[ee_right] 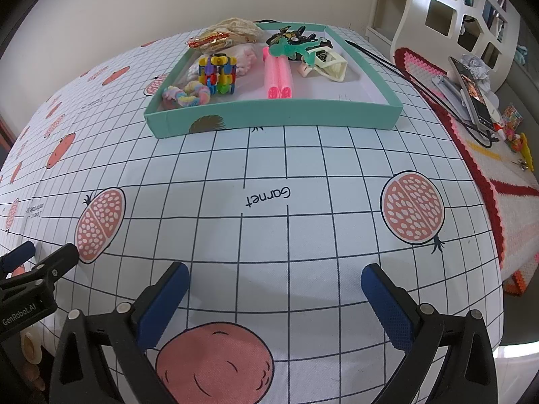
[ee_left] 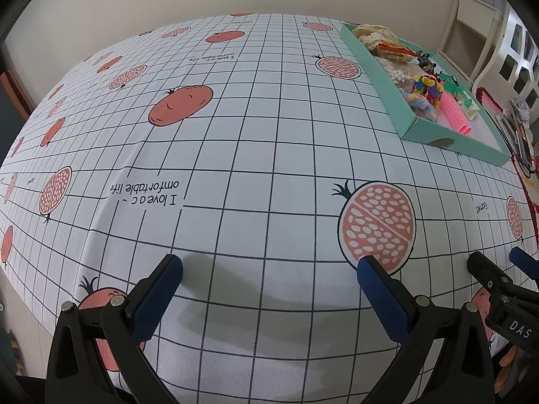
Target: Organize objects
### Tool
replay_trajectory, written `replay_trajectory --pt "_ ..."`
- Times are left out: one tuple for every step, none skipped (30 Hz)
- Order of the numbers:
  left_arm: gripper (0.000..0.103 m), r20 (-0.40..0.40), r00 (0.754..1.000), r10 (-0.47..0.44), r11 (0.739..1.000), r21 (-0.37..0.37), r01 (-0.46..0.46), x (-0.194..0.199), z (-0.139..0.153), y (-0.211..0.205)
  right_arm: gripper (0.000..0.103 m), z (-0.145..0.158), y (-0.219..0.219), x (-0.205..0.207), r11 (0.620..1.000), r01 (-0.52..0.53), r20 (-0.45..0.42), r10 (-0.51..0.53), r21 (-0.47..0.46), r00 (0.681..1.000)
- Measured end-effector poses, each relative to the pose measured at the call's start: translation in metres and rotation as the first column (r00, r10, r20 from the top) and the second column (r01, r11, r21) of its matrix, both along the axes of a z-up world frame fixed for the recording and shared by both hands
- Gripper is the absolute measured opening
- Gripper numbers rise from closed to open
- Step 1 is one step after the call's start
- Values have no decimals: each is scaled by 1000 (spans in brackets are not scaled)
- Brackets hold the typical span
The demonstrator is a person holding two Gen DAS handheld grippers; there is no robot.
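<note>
A shallow teal box (ee_right: 279, 116) (ee_left: 438, 136) sits at the far side of the table. In it lie a multicoloured block toy (ee_right: 217, 74) (ee_left: 427, 87), two pink rollers (ee_right: 279, 74) (ee_left: 455, 114), a pastel scrunchie (ee_right: 187, 96) (ee_left: 422, 107), a cream hair claw (ee_right: 328, 64), a teal clip (ee_right: 286, 47), a black clip (ee_right: 291, 35) and a cream net bag (ee_right: 232, 27) (ee_left: 374, 35). My left gripper (ee_left: 269, 266) hangs open over bare cloth. My right gripper (ee_right: 274, 274) is open too, well short of the box. Neither holds anything.
The table wears a white grid cloth (ee_right: 262, 181) printed with pomegranates. To the right is a crocheted red, pink and white cover (ee_right: 505, 202) with a phone on a stand (ee_right: 471, 91), a cable and small toys (ee_right: 515, 134). White shelving (ee_right: 465, 10) stands behind.
</note>
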State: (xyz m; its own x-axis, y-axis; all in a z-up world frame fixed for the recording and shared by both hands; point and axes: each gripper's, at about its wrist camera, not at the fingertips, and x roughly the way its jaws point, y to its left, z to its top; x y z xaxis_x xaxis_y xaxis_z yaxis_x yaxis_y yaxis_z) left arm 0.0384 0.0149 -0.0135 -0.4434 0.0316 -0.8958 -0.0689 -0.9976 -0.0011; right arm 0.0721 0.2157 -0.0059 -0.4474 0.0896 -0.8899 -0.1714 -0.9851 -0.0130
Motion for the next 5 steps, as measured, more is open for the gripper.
replay_trajectory --pt "103 0 1000 0 1000 0 0 0 0 0 103 0 0 0 1000 0 0 0 0 1000" --pt "103 0 1000 -2 1000 0 2 0 0 -1 103 0 0 0 1000 0 0 0 0 1000" --pt "103 -1 1000 -1 1000 0 1 0 0 -1 103 0 0 0 1000 -1 0 1 0 1000" --pt "103 -1 1000 -1 1000 0 1 -1 0 -2 103 0 0 0 1000 -1 0 1 0 1000" --pt "103 0 1000 -2 1000 0 2 -2 -1 -2 103 0 0 0 1000 -1 0 1 0 1000"
